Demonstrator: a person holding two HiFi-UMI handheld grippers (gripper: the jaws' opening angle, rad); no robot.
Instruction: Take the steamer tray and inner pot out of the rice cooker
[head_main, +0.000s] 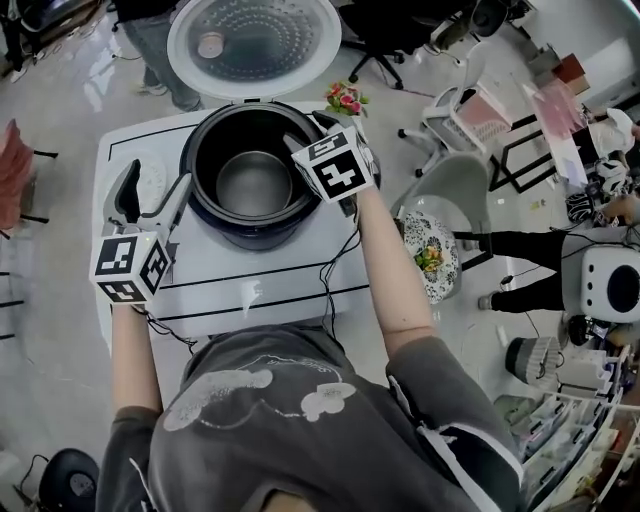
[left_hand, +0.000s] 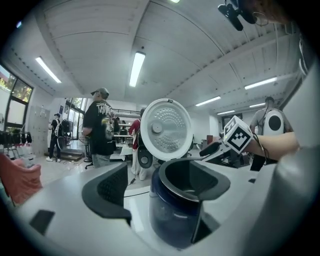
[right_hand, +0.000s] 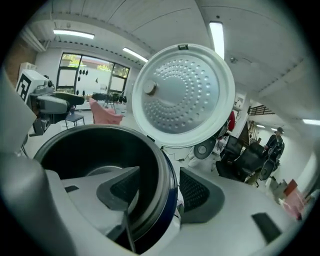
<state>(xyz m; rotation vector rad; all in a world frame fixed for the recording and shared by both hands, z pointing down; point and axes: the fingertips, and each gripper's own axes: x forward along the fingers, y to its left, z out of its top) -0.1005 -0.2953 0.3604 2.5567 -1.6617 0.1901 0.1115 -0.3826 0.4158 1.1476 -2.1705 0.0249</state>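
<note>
The dark blue rice cooker (head_main: 250, 232) stands on the white table (head_main: 290, 285) with its round lid (head_main: 253, 40) swung up at the back. The inner pot (head_main: 252, 182) sits inside it, dark-walled with a shiny bottom. My right gripper (head_main: 325, 130) is open at the cooker's right rim. In the right gripper view (right_hand: 157, 175) one jaw is inside the pot and the other outside the cooker wall (right_hand: 167, 195), neither pad pressing. My left gripper (head_main: 152, 192) is open just left of the cooker (left_hand: 175, 210), holding nothing. A pale perforated thing (head_main: 150, 180) lies under it; I cannot tell what it is.
A small bunch of flowers (head_main: 345, 98) lies behind the cooker on the right. Office chairs (head_main: 460, 110) and a patterned round seat (head_main: 432, 258) stand right of the table. People stand in the room behind the cooker (left_hand: 100, 130). A cable (head_main: 325, 290) crosses the table front.
</note>
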